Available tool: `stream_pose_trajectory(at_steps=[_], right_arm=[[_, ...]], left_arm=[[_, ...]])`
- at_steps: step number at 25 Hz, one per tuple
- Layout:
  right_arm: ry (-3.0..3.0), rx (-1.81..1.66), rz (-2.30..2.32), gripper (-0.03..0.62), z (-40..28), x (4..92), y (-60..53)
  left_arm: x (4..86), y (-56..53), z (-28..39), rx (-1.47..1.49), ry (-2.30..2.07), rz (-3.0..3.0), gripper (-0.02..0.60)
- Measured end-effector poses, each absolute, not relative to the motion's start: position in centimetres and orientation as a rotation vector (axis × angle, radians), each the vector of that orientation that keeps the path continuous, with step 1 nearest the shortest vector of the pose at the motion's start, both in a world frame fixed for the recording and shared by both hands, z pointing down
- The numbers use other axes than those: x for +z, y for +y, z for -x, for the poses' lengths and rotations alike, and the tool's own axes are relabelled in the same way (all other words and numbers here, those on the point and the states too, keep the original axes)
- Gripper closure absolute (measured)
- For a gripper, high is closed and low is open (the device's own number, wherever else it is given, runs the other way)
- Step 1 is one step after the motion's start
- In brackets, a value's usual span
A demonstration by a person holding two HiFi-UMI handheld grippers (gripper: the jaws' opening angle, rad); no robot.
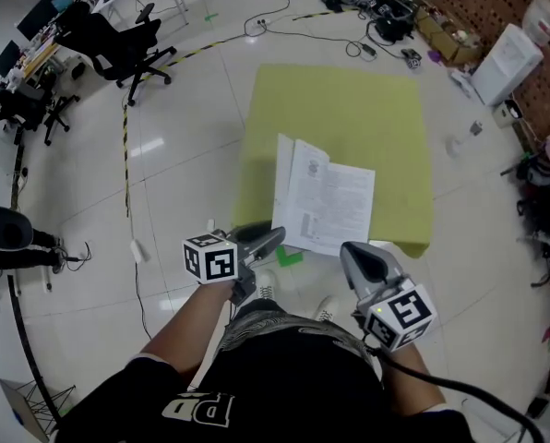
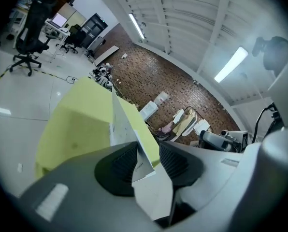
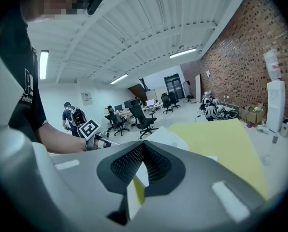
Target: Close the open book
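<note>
An open white book (image 1: 326, 201) lies on the yellow-green table (image 1: 349, 109); its left leaves stand up from the spine. My left gripper (image 1: 273, 238) is at the book's near left corner. In the left gripper view a raised white leaf (image 2: 122, 124) stands between the jaws (image 2: 149, 161), against the left pad with a gap to the right pad. My right gripper (image 1: 349, 250) is at the book's near right edge. In its own view the tips (image 3: 143, 149) meet, with the book (image 3: 168, 139) just beyond them. Whether paper is pinched there is hidden.
The table's near edge (image 1: 413, 243) is right in front of me. Black office chairs (image 1: 118, 44) and desks stand at the far left, cables and bags (image 1: 386, 17) at the far end. A white unit (image 1: 506, 63) stands by the brick wall.
</note>
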State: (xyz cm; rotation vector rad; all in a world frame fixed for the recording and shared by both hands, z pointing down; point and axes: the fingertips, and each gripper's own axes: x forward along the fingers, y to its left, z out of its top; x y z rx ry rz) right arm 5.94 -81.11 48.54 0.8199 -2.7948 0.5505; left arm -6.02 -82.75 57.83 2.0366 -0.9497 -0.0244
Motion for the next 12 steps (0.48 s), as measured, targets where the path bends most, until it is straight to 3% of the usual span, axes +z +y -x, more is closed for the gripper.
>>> stream_pose_trajectory(at_steps=[12], right_arm=[[-2.81, 0.464, -0.895, 0.588, -14.1, 46.2, -78.1]], left_arm=[[53.8, -80.9, -5.1, 0.045, -0.827, -2.223, 0.43]])
